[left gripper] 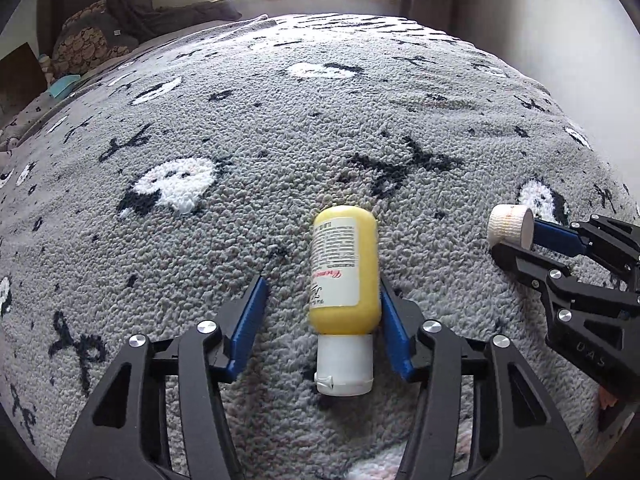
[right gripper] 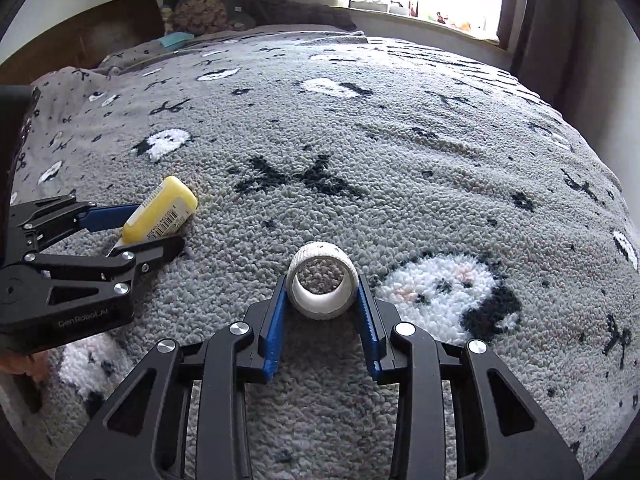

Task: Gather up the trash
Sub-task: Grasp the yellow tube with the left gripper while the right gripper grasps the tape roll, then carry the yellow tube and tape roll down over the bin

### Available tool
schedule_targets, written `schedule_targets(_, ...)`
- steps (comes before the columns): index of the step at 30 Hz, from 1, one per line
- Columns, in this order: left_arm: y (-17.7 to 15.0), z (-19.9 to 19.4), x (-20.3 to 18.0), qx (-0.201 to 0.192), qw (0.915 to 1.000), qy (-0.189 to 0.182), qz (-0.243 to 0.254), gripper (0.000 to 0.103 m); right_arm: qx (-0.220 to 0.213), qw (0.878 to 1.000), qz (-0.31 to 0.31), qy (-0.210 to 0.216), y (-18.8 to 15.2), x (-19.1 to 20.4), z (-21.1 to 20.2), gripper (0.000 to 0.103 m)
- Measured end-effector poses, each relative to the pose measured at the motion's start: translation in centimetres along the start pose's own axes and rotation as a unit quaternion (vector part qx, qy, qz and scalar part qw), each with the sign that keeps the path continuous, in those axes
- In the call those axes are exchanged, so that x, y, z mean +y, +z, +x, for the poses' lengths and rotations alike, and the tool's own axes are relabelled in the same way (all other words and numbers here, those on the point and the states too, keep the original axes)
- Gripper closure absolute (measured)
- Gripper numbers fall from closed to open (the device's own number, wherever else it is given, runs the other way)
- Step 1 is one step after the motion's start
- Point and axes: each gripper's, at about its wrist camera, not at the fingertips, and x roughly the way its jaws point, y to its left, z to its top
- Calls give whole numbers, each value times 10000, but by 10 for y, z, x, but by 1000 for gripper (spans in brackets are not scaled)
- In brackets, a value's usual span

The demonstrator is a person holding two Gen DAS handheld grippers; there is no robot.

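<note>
Trash here means two items lying on a grey patterned blanket [left gripper: 280, 120], and each gets its own tongs so both can come up in one go. The left gripper [left gripper: 324, 312] straddles a yellow bottle [left gripper: 344, 268] lying on its side with the white cap [left gripper: 345, 368] toward the camera; one blue pad touches the bottle's flank while the other stands clear of it, so this pair is not yet clamped. The right gripper [right gripper: 322, 300] has its blue pads against both sides of a white tape roll [right gripper: 322, 286] resting on its edge, hollow core facing the camera, and appears to be pinching it, though contact on the far side is hard to confirm. Bottle and roll lie near each other, each between its own jaws.
</note>
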Motion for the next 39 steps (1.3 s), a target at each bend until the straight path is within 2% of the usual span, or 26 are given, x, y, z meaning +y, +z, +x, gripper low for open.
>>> schedule_targets(2,2,-1,0,17,10000,-53,-22,73,-7,10000,16,10,0,0,-1,70)
schedule_targets(10,-19,-33,-4,9,9999,57,93,73,-150,9999,31,-1,-9,2,-34,70)
schedule_targets(20,-73,-131,-17,-380,9990,94,221,73,-539,9982,-152,-192,-46,12,-123,70)
schedule_targets(29,-133,-215,-53,-735,9963,-256,374,73,-933,9948,-314,-243,-104,32,-212,70)
schedule_targets(34,-178,-249,-74,-985,9932,-240,577,73,-1094,9928,-372,-304,-145,44,-249,70)
schedule_targets(39,-225,-264,-89,-1022,9918,-369,674,73,-1107,9929,-371,-234,-188,55,-270,70)
